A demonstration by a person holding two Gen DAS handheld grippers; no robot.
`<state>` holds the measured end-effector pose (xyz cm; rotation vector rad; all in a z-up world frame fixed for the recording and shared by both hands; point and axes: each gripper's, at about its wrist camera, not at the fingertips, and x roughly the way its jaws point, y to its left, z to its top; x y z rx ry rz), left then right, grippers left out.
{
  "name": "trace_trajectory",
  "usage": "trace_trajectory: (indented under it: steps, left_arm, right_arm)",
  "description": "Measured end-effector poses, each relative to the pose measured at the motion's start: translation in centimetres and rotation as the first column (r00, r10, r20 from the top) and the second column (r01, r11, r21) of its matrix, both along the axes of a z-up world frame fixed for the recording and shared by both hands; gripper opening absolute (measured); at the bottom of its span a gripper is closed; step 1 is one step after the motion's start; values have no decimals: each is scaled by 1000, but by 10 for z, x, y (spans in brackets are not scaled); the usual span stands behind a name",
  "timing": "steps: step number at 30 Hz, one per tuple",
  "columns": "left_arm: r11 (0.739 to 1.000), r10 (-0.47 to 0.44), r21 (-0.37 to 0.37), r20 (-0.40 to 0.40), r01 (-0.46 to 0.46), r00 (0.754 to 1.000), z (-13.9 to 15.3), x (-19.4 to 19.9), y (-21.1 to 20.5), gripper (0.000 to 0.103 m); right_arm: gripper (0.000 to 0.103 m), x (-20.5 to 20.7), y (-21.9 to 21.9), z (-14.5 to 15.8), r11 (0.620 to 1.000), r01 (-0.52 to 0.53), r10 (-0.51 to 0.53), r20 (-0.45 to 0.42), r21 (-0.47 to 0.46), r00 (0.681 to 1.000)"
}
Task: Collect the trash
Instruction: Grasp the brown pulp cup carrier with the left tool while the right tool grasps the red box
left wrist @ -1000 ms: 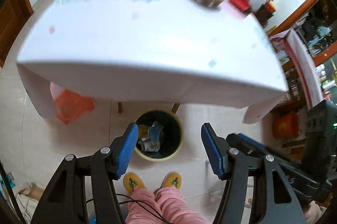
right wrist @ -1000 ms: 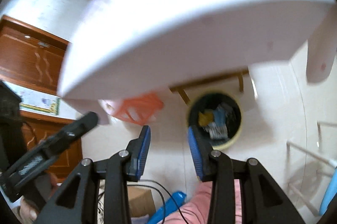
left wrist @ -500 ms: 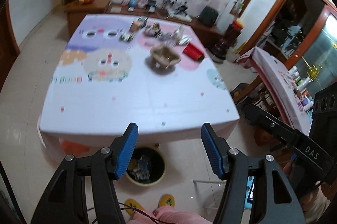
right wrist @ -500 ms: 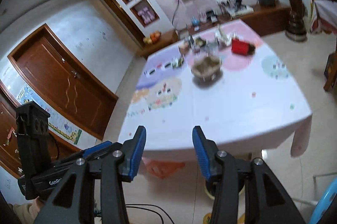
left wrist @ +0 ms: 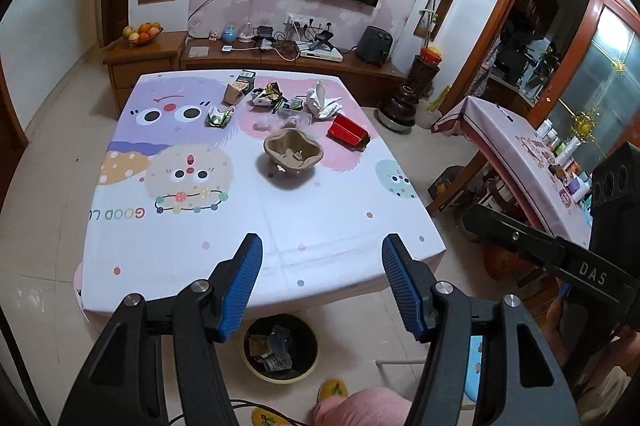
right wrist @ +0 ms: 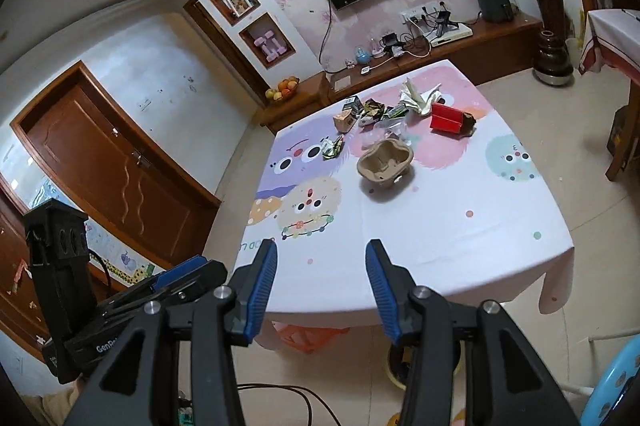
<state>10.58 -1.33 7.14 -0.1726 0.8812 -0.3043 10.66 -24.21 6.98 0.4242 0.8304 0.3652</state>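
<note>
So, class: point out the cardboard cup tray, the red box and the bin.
Cardboard cup tray (left wrist: 293,150), left wrist view, its middle.
Red box (left wrist: 347,131), left wrist view, its top face.
Bin (left wrist: 308,366), left wrist view, its yellow rim.

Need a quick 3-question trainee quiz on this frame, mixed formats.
1. True or false: the left claw holds a piece of trash.
2. Which lies nearest the table's front edge? A) brown moulded-pulp cup carrier B) red rectangular box C) crumpled white paper
3. Fill in: the round black bin with yellow rim stands on the floor, partly under the cartoon-print tablecloth's ____ edge.

Key: 1 false, both claws are empty; 2 A; 3 near.
</note>
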Motion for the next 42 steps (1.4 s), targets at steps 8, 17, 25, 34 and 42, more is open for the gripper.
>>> trace_trajectory:
  steps: [8, 17, 25, 34, 42]
  left_arm:
    - [998, 65, 19, -51, -64, 997, -17, 61, -15, 61]
    - [979, 205, 33, -190, -202, 960, -60, 182, -45, 73]
    - [951, 309, 83, -233, -298, 922, -99, 265, -77, 102]
    - [919, 393, 156, -342, -361, 854, -161, 320, -95, 102]
    - [863, 501, 168, -405, -476, 765, -198, 332, -85, 102]
  right_arm:
    - [46, 57, -23, -16, 998, 20, -21, -19, -58, 1000]
    - [47, 186, -57, -40, 972, -100, 101, -6, -213, 995]
    - [65, 304, -79, -81, 930, -243, 228, -88, -276, 970]
    - [71, 382, -85, -146, 893, -336, 280, -215, -301, 936]
    - [71, 405, -79, -188, 871, -396, 309, -301, -291, 902]
